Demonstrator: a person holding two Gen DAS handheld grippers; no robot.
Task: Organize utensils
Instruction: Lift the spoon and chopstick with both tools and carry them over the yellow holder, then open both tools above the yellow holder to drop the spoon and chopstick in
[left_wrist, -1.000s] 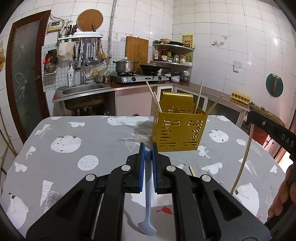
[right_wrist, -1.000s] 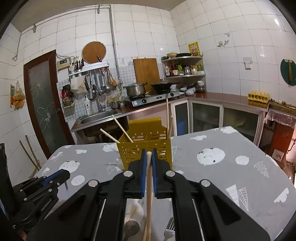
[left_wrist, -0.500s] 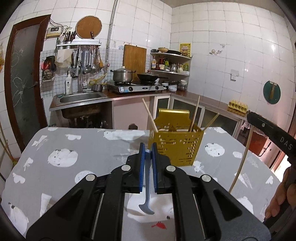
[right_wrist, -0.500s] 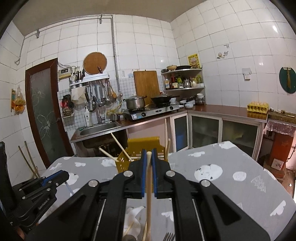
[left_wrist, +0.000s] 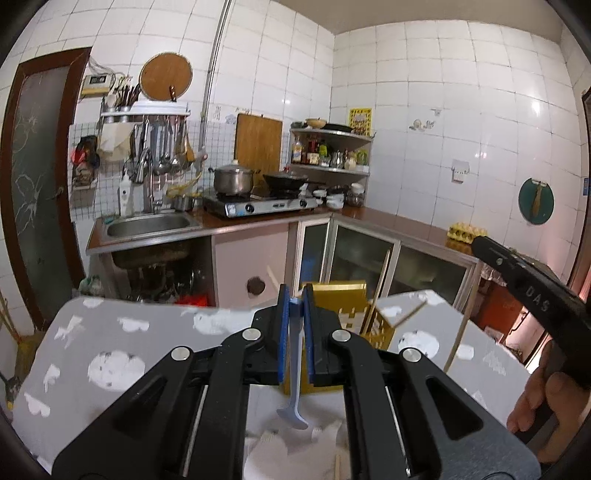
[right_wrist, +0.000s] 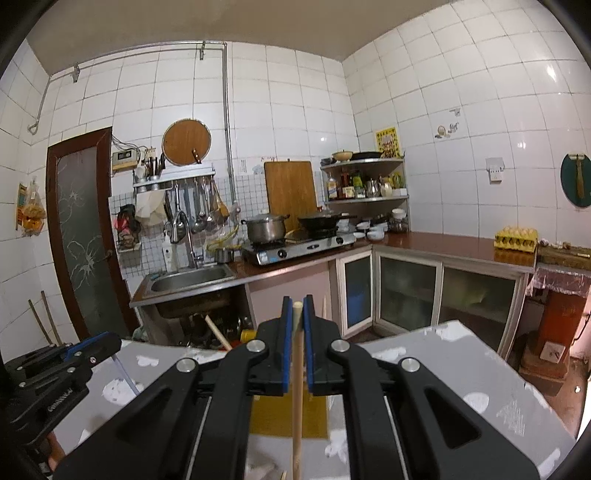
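Note:
My left gripper (left_wrist: 295, 301) is shut on a pale blue spoon (left_wrist: 294, 373) that hangs bowl-down above a white cloth (left_wrist: 295, 443). Behind it stands the yellow perforated utensil holder (left_wrist: 340, 299) with chopsticks (left_wrist: 380, 284) sticking out. My right gripper (right_wrist: 296, 305) is shut on a long wooden utensil handle (right_wrist: 297, 398), held upright above the holder (right_wrist: 288, 413). The right gripper also shows in the left wrist view (left_wrist: 532, 295), with its stick (left_wrist: 458, 339) hanging down. The left gripper shows in the right wrist view (right_wrist: 74, 354).
The table has a grey patterned cloth (left_wrist: 110, 350). Beyond it are a sink (left_wrist: 147, 225), a stove with a pot (left_wrist: 234, 181) and counter cabinets (right_wrist: 424, 295). A door (right_wrist: 85, 240) is at the left.
Both grippers have risen with their utensils. The spoon is now clear of the table, and the holder sits lower in both views.

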